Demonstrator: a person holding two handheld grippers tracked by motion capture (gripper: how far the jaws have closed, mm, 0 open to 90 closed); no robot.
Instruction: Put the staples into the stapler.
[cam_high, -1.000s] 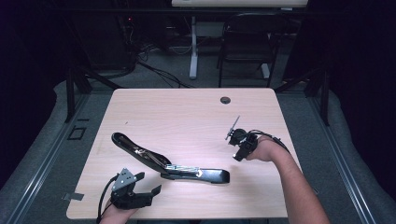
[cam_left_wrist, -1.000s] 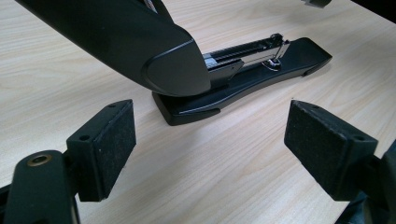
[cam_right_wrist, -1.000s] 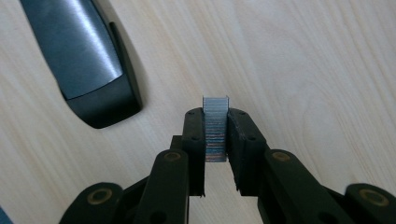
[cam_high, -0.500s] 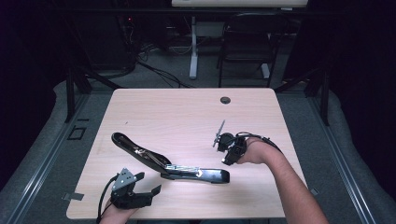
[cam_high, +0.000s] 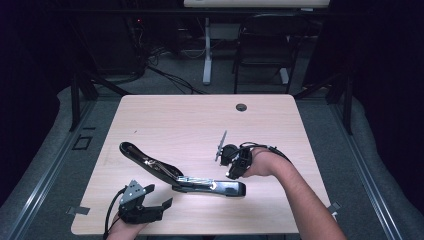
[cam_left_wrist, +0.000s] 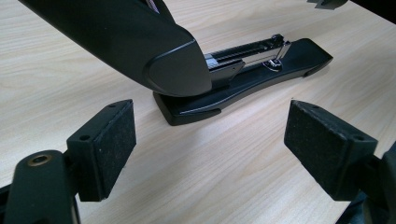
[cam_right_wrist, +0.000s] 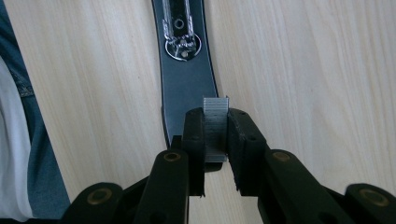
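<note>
- Between the jaws of the right gripper (cam_right_wrist: 215, 135) a strip of staples (cam_right_wrist: 215, 122) is sitting, pinched on both sides, its top end sticking out just above the pads.
- Compared with a second ago, the right gripper (cam_high: 235, 162) has been travelling leftward and toward the person, and is now hanging just over the front end of the stapler (cam_high: 182, 175).
- Directly beneath the staples, in the right gripper view, the stapler's black base (cam_right_wrist: 187, 84) and its round metal anvil (cam_right_wrist: 182, 46) are showing.
- Low at the near left of the worktop (cam_high: 190, 120), the left gripper (cam_high: 145, 202) is staying where it was, jaws spread wide and holding nothing.
- Ahead of those open pads (cam_left_wrist: 105, 140), the stapler's raised top arm (cam_left_wrist: 135, 42) is looming large, its far end cut off by the picture's edge.
- How much of the staple strip lies below the pads is hidden.
- At the left edge of the right gripper view, blue and white clothing (cam_right_wrist: 21, 140) is partly cropped.
</note>
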